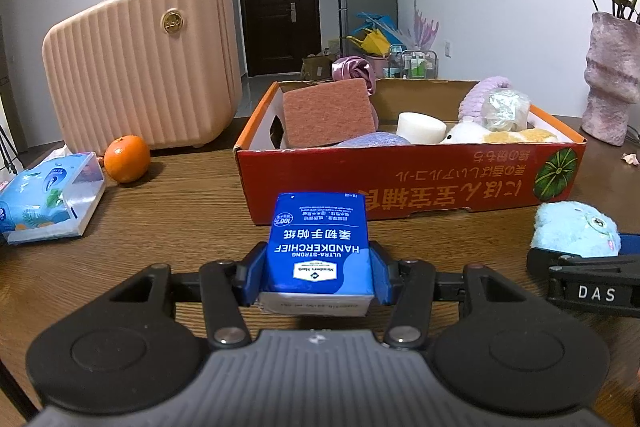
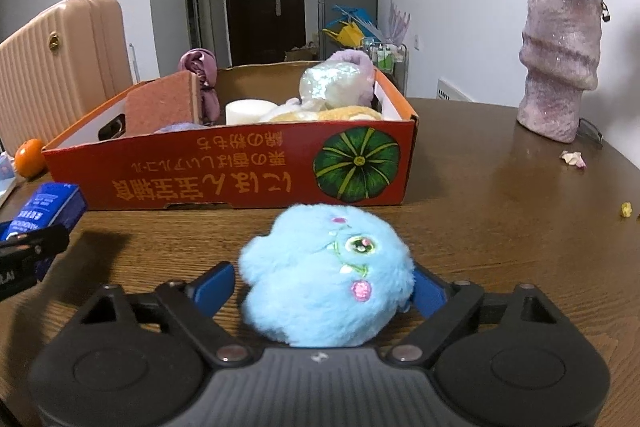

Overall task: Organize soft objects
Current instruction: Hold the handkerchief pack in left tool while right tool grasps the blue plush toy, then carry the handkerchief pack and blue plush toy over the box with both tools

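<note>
Wooden table [image 1: 180, 211], red box [image 1: 400, 183] ahead (suitcase [image 1: 140, 67] behind)

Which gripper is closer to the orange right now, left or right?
Left. The left gripper sits nearer the orange, which lies beyond it to its left; the right gripper is further right.

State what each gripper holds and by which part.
Left gripper: blue handkerchief pack, clamped across its two long sides near its rear end. Right gripper: blue plush toy sits between the jaws; a firm grip cannot be told.
</note>
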{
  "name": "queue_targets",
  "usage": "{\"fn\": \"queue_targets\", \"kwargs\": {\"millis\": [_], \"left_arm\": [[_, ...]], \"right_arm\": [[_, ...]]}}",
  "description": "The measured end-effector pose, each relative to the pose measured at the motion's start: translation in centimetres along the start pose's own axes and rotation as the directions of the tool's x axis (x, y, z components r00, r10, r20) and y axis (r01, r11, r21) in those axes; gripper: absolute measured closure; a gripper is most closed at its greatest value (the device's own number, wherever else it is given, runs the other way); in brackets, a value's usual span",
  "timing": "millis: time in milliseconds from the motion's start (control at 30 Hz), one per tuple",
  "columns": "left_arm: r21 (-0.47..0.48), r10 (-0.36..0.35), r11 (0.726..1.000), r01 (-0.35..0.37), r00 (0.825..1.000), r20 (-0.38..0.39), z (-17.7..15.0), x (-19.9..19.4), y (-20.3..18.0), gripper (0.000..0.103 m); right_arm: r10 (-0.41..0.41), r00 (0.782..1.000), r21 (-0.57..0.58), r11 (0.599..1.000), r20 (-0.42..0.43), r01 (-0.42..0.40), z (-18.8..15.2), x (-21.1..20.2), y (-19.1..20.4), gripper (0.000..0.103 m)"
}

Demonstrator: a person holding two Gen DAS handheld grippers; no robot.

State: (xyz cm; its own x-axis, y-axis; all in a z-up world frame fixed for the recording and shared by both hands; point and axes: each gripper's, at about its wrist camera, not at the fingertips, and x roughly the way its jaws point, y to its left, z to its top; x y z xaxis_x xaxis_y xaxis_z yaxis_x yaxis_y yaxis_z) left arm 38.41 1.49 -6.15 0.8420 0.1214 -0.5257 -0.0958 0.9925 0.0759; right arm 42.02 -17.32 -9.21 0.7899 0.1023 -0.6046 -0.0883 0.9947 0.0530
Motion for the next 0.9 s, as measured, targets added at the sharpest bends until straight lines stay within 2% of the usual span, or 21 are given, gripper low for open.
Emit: {"fn": "queue_targets", "kwargs": {"millis": [167, 433, 667, 900], "left_arm": [[0.003, 0.001, 1.000, -0.001, 1.000, 0.001, 0.0, 0.0, -0.1, 0.050], [0.007, -0.002, 1.000, 0.002, 1.000, 0.006, 0.0, -0.1, -0.2, 0.050], [0.005, -0.004, 1.000, 0.004, 1.000, 0.022, 0.1, -0.5, -0.2, 0.050], [-0.015, -0.013, 1.000, 0.014, 0.996, 0.091, 1.0, -2.2, 0.1, 0.050]], "right_arm": [[0.003, 1.000, 0.008, 1.000, -0.017, -0.003, 0.0, 0.3, -0.2, 0.024], [0.002, 1.000, -0.004, 1.000, 0.000, -0.002, -0.1, -0.1, 0.0, 0.029], [0.007, 0.998, -0.007, 1.000, 0.058, -0.006, 0.0, -1.2, 0.1, 0.029], [0.033, 0.987, -0.018, 0.999, 0.156, -0.031, 0.5, -3.1, 0.4, 0.029]]}}
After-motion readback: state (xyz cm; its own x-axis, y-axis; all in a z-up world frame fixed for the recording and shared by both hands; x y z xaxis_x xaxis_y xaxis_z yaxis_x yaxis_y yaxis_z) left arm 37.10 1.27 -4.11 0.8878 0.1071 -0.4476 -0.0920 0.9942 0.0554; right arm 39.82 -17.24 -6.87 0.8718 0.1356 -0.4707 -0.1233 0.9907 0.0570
